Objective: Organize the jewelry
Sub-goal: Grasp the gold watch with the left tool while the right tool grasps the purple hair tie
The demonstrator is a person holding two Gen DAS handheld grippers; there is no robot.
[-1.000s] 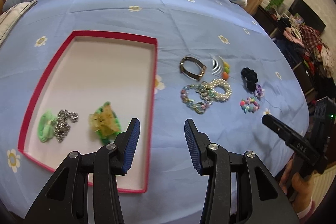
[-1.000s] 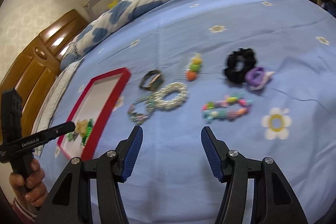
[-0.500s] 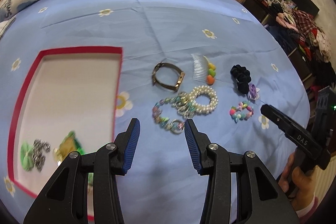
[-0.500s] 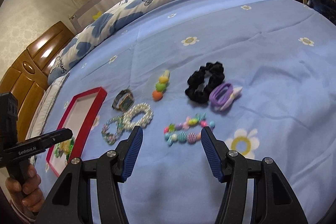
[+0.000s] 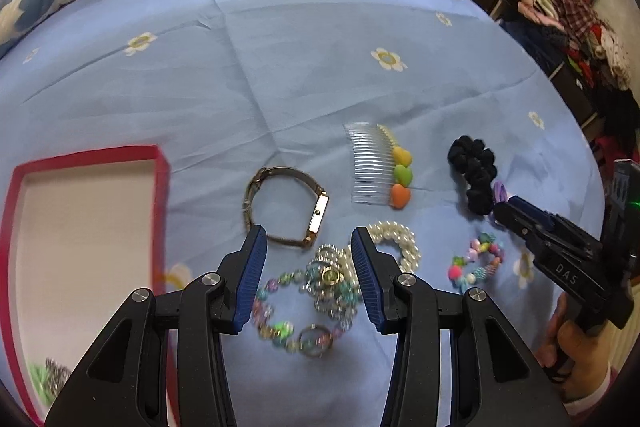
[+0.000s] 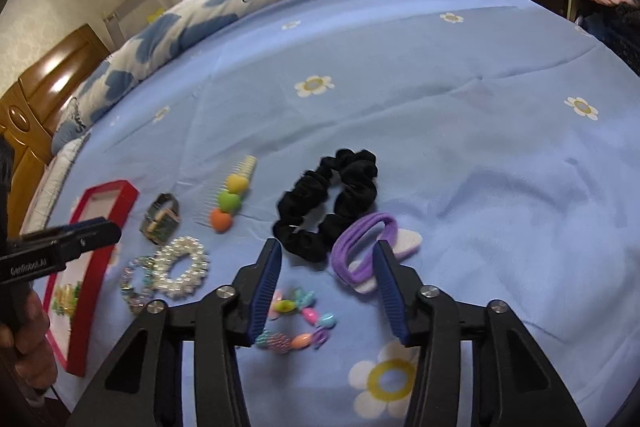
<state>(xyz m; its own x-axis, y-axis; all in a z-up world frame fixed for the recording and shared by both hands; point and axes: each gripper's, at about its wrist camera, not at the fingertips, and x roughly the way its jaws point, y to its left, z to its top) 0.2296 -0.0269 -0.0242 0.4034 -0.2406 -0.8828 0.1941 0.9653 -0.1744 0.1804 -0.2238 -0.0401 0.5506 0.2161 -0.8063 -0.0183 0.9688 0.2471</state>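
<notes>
Lying flat on the blue sheet [image 5: 320, 75] right of the red tray [image 5: 160, 195], the comb [image 5: 370, 163] runs lengthwise away from both grippers, teeth toward the tray, while the left gripper [image 5: 306, 259] hovers open over tangled bracelets [image 5: 316, 303] and the right gripper [image 6: 326, 283], empty, is closing above a bead bracelet [image 6: 296, 323].

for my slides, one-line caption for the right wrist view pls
Right gripper, jaws closing, above a colourful bead bracelet on the blue bedsheet, beside a purple hair tie.
</notes>
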